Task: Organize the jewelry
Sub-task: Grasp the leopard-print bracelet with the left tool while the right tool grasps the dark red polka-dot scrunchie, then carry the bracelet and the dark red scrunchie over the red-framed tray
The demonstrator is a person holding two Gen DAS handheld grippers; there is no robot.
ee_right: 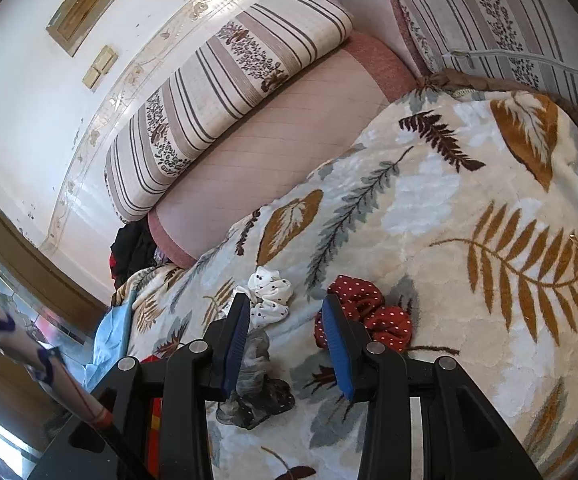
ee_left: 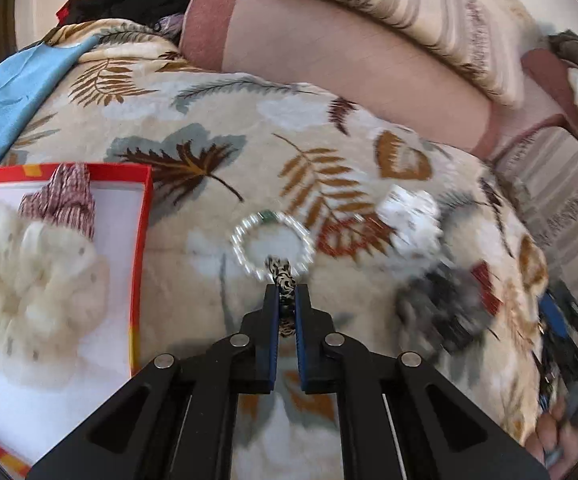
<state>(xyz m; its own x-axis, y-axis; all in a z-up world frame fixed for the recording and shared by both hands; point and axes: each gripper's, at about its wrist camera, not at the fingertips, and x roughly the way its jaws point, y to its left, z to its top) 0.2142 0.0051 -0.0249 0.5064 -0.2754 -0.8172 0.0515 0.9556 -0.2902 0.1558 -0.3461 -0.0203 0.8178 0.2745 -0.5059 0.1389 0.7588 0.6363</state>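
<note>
Patterned hair tie (ee_left: 287,286), half hidden, sits clenched in left gripper (ee_left: 287,292); right gripper (ee_right: 285,308) gapes, released.

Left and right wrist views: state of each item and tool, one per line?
Left tool: shut on patterned band.
Right tool: open, empty.
Red box: open, holds cream scrunchie and striped scrunchie.
Pearl bracelet: on blanket.
Red dotted scrunchie: loose on blanket.
</note>
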